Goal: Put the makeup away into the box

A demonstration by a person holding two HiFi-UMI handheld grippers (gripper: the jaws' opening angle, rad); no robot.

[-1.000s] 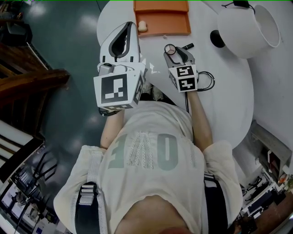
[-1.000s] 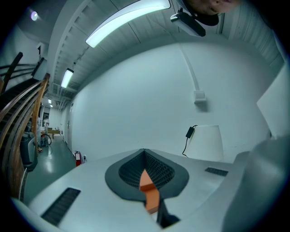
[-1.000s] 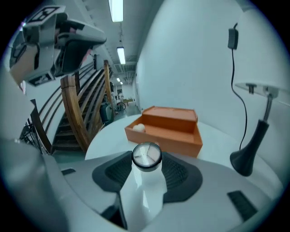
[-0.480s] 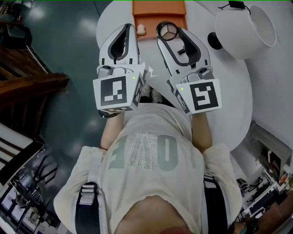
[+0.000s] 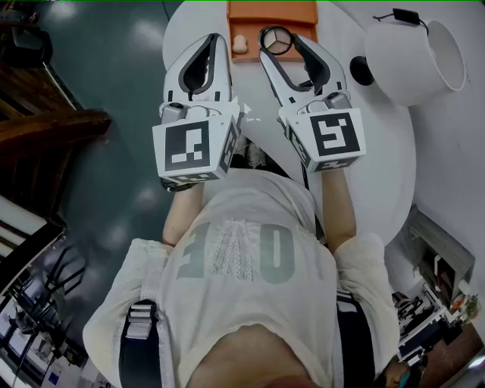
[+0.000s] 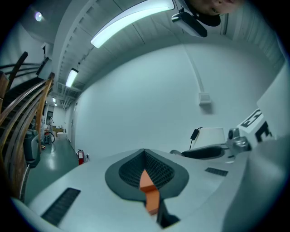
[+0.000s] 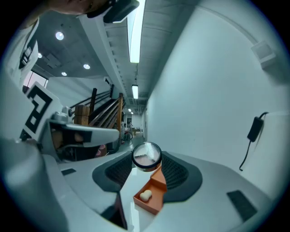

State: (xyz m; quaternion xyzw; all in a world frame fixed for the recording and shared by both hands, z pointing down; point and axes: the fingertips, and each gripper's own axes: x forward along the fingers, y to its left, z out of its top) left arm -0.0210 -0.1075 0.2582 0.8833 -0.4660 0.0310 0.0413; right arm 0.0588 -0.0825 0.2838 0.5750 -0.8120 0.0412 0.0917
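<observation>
A small round makeup compact (image 5: 276,41) with a clear lid sits between the tips of my right gripper (image 5: 278,35), which is shut on it. It hangs over the near edge of the orange box (image 5: 299,12) at the table's far side. In the right gripper view the compact (image 7: 146,156) is above the box (image 7: 157,183), where a beige sponge (image 7: 145,195) lies. The sponge (image 5: 239,44) lies in the box's left corner. My left gripper (image 5: 216,38) is held level beside the right one, shut with nothing in it, and a sliver of the box (image 6: 149,190) shows below its tips.
The white round table (image 5: 379,151) carries a white lamp shade (image 5: 413,49) on a black base (image 5: 359,68) at the right, with a black plug and cable (image 5: 402,15) behind it. Dark green floor (image 5: 98,91) lies to the left, past the table's edge.
My right gripper has risen from the table with the compact and moved forward to the box's near edge. The left gripper has stayed put.
</observation>
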